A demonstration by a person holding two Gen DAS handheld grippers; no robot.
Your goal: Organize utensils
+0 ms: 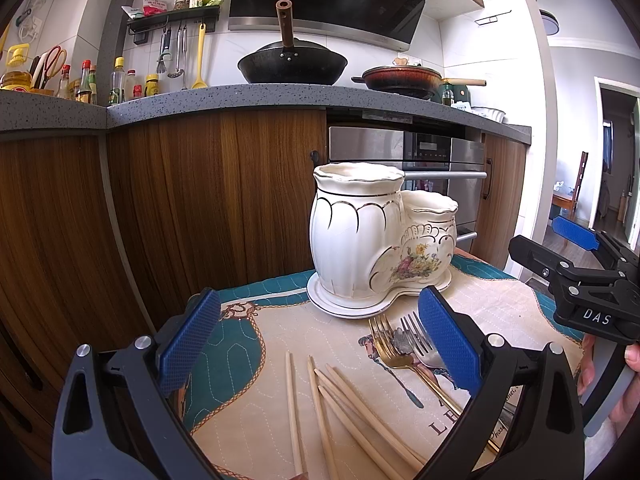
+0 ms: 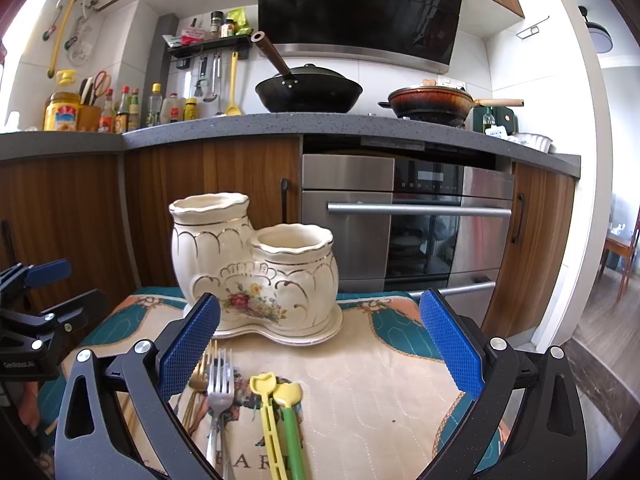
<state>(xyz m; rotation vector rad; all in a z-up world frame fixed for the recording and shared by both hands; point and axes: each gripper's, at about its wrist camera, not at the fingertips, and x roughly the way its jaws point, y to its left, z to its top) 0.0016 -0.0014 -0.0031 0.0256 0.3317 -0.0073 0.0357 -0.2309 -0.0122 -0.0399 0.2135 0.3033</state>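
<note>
While both tools hang above the cloth with nothing between their pads, the sorting looks not yet begun. The left hand-held gripper (image 1: 320, 340) has its blue pads spread wide and hovers over the wooden chopsticks (image 1: 336, 408), which lie loose and fanned on the surface (image 1: 248, 400), probably so that a straight drop would bring the pads either side of one stick. Just to its right lie a gold fork (image 1: 386, 344) and a silver fork (image 1: 420, 344), tines pointing toward the holder, the silver one partly hidden behind the right pad.

The right hand-held gripper (image 2: 320, 344) is likewise apart and empty. Below it lie the same silver fork (image 2: 219, 384), the gold one mostly behind its left pad, and two plastic utensils side by side, one yellow (image 2: 268, 412) and one green (image 2: 290, 420).

Beyond both stands the ceramic utensil holder (image 2: 256, 268) on its matching tray, upright, with a tall cup and a shorter one, both apparently empty. Its place at the far end of the cloth leaves the near part free for picking. Thin sticks lying flat may be hard to pinch, I judge.
</note>
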